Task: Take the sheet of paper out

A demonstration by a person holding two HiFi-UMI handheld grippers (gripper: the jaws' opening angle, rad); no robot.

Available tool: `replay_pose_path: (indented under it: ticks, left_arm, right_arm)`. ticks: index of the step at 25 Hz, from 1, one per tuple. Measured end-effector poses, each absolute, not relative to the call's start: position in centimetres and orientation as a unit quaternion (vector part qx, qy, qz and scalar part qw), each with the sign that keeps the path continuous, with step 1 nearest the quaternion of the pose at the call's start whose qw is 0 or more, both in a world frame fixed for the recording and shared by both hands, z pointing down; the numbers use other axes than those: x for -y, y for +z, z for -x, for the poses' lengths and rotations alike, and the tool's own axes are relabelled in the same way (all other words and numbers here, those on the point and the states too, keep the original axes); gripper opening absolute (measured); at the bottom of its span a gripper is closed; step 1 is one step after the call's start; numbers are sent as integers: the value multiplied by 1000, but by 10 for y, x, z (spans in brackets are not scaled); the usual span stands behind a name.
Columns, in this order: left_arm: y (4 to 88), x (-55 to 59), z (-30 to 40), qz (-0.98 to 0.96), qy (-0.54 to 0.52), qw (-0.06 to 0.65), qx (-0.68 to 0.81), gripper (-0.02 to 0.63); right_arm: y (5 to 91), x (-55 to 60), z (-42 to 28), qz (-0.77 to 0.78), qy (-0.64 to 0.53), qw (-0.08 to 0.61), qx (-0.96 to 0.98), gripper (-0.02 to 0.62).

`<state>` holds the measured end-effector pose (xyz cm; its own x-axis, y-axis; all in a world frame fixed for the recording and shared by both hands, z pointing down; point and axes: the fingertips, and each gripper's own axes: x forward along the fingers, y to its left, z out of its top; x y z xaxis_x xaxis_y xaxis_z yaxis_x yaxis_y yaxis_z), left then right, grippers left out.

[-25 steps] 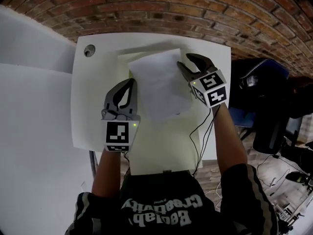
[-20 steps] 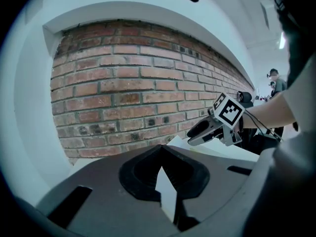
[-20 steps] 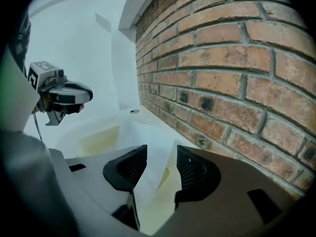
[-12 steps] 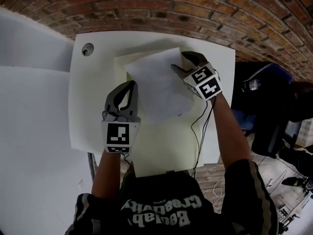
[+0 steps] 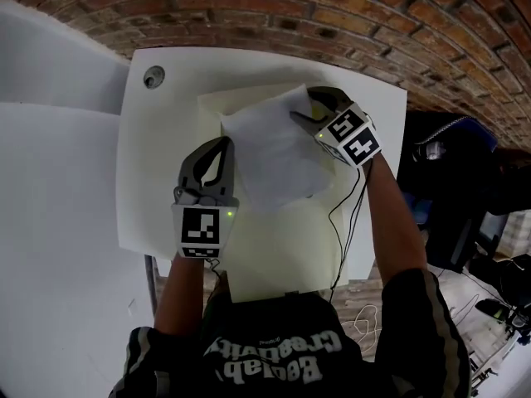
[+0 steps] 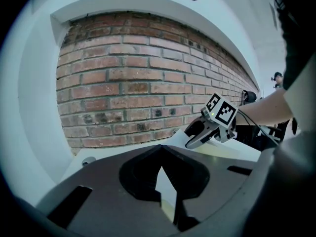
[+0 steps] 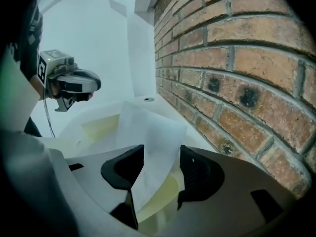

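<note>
A white sheet of paper (image 5: 278, 152) lies askew on a cream folder (image 5: 265, 247) on the white table (image 5: 162, 189). My right gripper (image 5: 304, 104) is at the sheet's far right corner. Its jaws have just been opening and now stand open. In the right gripper view the sheet (image 7: 148, 132) runs loosely between them and no pad presses on it. My left gripper (image 5: 224, 141) rests over the folder's left edge, beside the sheet, with its tips together. Whether it pinches the folder I cannot tell.
A brick wall (image 5: 332, 7) runs along the table's far edge. A round cable hole (image 5: 153, 77) sits in the far left corner. A black cable (image 5: 336, 222) trails from the right gripper to the near edge. Dark chairs and gear (image 5: 465, 181) stand to the right.
The right gripper has sunk and turned at the sheet's corner, and its jaws have spread wider. The sheet has settled onto the folder. The left gripper has hardly moved.
</note>
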<state>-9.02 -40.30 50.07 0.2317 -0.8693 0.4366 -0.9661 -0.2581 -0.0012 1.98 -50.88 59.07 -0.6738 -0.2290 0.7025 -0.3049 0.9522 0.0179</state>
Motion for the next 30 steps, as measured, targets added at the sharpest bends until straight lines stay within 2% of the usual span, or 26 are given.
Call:
replay_pose_path:
  ticks: [6,21,30]
  left_arm:
    - [501,402,91,-775,177,136,592,0]
    - [500,402,91,-779,176,134,586,0]
    - [498,400,94,-780,175,133,585,0]
  right_arm:
    - [582,486,-18,-100,57,360,926,183]
    - [571,449,-42,-69,178,304,933,181]
    - [536,443,-33,-62,249,193,947,170]
